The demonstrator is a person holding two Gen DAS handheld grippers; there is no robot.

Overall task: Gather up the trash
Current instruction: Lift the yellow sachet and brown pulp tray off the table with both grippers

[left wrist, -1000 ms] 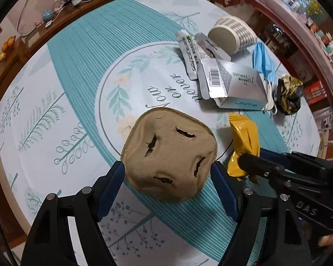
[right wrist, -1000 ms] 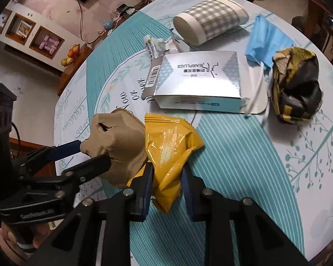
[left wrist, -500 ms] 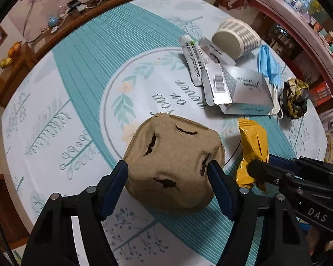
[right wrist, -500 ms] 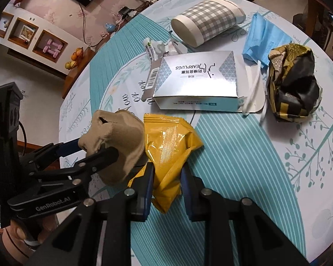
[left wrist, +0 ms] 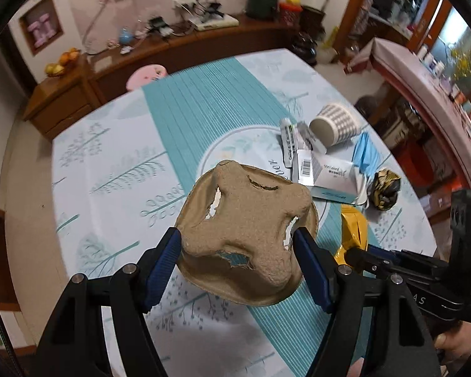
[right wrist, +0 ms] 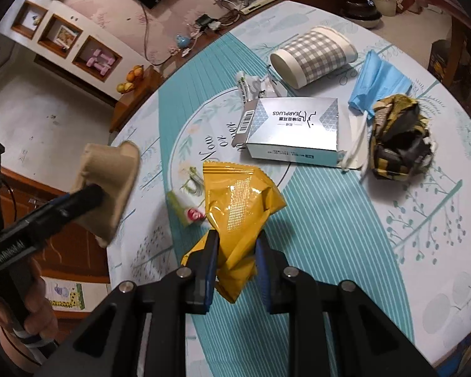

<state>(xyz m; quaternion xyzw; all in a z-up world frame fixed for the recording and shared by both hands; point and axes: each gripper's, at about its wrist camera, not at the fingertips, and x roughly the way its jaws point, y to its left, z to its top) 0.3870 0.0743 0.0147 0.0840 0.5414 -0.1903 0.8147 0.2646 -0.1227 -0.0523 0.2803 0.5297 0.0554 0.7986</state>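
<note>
Lifted clear of the round table (right wrist: 345, 235) within the last second, the brown moulded-pulp cup carrier (left wrist: 248, 235) sits clamped in the left gripper (left wrist: 237, 259) past the table's left edge; the right gripper (right wrist: 235, 265) pinches the crumpled yellow foil wrapper (right wrist: 238, 201), both pieces seemingly ready for disposal.

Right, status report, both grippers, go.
Left gripper shut on brown pulp cup carrier, lifted. Right gripper shut on yellow wrapper. Earplugs box, checked cup, blue mask on table. Nothing blocking.
</note>
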